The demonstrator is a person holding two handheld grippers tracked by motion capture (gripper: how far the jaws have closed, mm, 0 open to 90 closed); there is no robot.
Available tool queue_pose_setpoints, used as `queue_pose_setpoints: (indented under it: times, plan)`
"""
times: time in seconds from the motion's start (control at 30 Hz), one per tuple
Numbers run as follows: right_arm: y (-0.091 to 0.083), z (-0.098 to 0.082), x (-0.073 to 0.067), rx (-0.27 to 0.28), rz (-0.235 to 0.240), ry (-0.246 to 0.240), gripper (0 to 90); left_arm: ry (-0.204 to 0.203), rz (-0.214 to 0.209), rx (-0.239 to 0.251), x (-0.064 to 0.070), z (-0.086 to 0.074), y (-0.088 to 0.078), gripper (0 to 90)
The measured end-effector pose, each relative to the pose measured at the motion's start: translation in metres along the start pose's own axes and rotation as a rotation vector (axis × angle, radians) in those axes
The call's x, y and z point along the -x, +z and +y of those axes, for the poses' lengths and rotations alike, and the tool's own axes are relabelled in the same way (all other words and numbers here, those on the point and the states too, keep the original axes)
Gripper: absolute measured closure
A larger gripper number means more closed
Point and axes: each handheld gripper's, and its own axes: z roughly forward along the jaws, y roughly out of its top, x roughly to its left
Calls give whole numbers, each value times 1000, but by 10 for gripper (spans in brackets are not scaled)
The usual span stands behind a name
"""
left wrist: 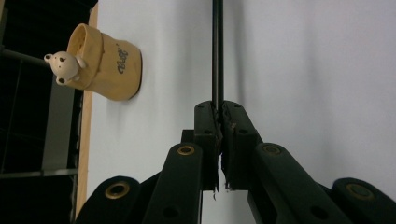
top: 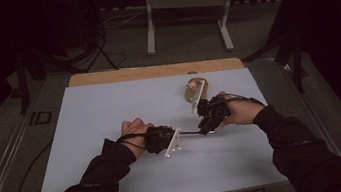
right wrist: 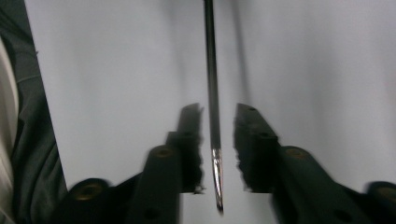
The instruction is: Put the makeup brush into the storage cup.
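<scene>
Beige bear pot [left wrist: 105, 63] beside clamped pen [left wrist: 217, 51]

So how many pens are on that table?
1. The pen lies between the two hands; the left gripper is clamped on one end, and its tip sits between the right gripper's open jaws.

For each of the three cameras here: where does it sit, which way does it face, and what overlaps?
High view: above the person's side, looking forward and down at the white table; both forearms, left gripper, right gripper.
Left gripper view: along its shut jaws clamping the pen; beige pouch beyond.
Right gripper view: along its parted jaws.
Shared: pen and table in all three.
</scene>
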Motion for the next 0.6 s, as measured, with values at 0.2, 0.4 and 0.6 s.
queue_pose_setpoints:
  times: [0.2, 0.4, 0.6]
  plan:
    - [-7, -1, -2, 87, -17, -3, 525, -69, -51, -25, 1, -3, 1, 855]
    - [-15, -6, -2, 165, -48, 43, 425, -146, -79, -30, -2, -10, -3, 855]
    - [-29, -14, -4, 274, -68, 91, 343, -225, -68, -25, -6, -21, -8, 855]
